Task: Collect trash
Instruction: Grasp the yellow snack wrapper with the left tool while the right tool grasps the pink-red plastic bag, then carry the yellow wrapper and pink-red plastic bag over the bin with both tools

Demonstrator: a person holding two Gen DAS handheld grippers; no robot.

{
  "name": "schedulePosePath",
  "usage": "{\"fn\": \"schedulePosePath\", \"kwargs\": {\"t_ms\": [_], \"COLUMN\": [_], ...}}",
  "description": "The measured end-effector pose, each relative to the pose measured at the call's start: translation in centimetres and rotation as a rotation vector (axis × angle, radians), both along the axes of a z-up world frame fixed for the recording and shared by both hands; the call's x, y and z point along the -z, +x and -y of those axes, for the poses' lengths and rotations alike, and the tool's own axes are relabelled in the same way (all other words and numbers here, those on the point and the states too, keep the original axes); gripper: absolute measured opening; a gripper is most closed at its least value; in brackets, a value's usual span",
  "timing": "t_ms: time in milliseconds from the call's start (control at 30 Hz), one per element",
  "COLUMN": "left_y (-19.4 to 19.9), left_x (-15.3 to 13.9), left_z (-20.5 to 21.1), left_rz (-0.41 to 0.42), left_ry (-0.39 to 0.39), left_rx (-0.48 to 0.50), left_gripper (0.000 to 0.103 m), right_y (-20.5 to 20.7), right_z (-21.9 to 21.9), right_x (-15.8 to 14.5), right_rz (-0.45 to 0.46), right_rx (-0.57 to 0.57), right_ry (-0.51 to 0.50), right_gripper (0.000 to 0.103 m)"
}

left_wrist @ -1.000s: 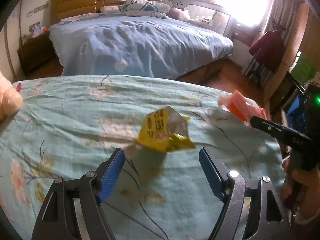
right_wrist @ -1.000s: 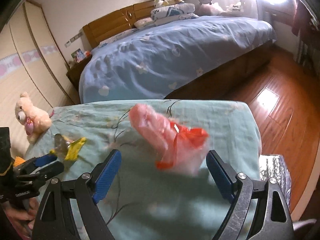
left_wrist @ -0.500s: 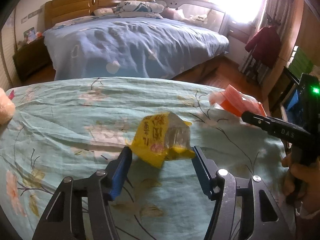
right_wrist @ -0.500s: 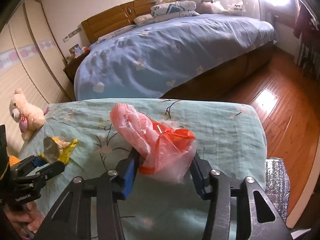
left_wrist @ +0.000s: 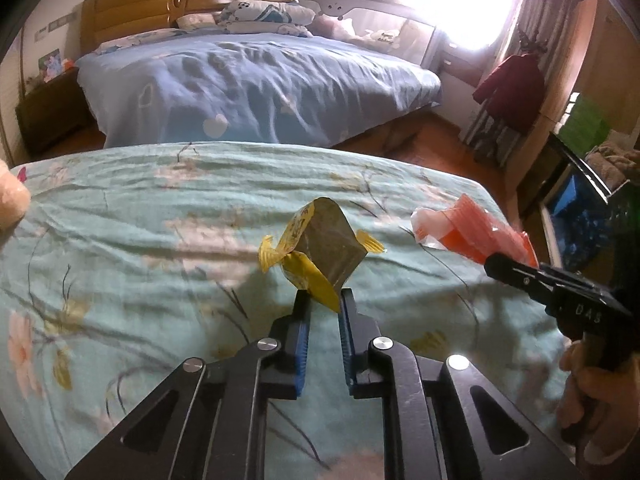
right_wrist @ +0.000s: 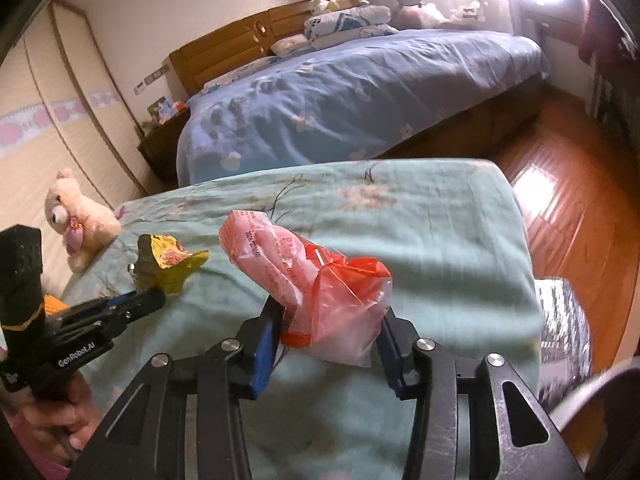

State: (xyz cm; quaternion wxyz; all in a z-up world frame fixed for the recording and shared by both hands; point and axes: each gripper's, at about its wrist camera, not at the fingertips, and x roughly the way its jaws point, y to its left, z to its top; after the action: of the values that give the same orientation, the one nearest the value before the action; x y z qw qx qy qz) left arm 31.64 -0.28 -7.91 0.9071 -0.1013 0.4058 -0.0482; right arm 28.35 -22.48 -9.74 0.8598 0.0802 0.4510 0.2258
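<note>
Filling the far side of the room, a bed (left_wrist: pixel 256 92) under a blue quilt stands before a wooden headboard (left_wrist: pixel 160 8), with pillows (left_wrist: pixel 264 20) and soft toys heaped at its head; nearer lies a second surface under a green floral sheet (left_wrist: pixel 140 248), creased, with wood floor (right_wrist: pixel 560 184) beyond its right edge; a cream teddy bear (right_wrist: pixel 76 216) sits at the sheet's left edge, against the wall. On the sheet's right half the right gripper (right_wrist: pixel 328 320) has its blue pads pressed on a red plastic bag (right_wrist: pixel 320 272), which bulges up and forward from between them; its jaws closed within the last second and now sit steady on the bag. To its left the left gripper (left_wrist: pixel 323 300) has just been closing, and its jaws are nearly together, pinching the lower corner of a yellow wrapper (left_wrist: pixel 320 248); the wrapper stands up from the fingertips, its silver inside facing the camera, its yellow flaps sticking out either side. Both pieces of trash are just above the sheet, near each other; a hand (right_wrist: pixel 56 420) grasps the left gripper's handle.
</note>
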Motion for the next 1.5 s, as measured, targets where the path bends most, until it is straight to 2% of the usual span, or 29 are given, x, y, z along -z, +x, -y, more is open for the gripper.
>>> {"fn": "schedulePosePath", "kwargs": {"t_ms": [100,433,633,1133,1500], "left_y": [-1.7,-6.4,-8.5,-11.8,-12.8], "left_x": [-0.2,-1.5,-1.9,-3.1,-3.6], "left_z": [0.4,1.7,3.6,8.5,11.6], "left_rz": [0.006,0.039,0.043,0.057,0.063], "left_ry": [-0.008,-0.040,-0.034,0.010,0.035], "left_rx": [0.018,0.064,0.115,0.204,0.263], "left_gripper": [0.008,0.006,0.006,0.006,0.006], "right_y": [-2.0,-8.5,-11.4,-16.1,-18.0], "right_z": [0.6,2.0,3.6,8.6,10.9], "right_x": [-0.2,-2.3,-2.0,-2.9,-3.2], "right_rz": [-0.004,0.025,0.018,0.045,0.054], "right_rx": [0.034,0.086,0.138,0.247,0.291], "right_ry": [0.018,0.057,0.066,0.100,0.103], "right_gripper": [0.045,0.045,0.045,0.045,0.045]}}
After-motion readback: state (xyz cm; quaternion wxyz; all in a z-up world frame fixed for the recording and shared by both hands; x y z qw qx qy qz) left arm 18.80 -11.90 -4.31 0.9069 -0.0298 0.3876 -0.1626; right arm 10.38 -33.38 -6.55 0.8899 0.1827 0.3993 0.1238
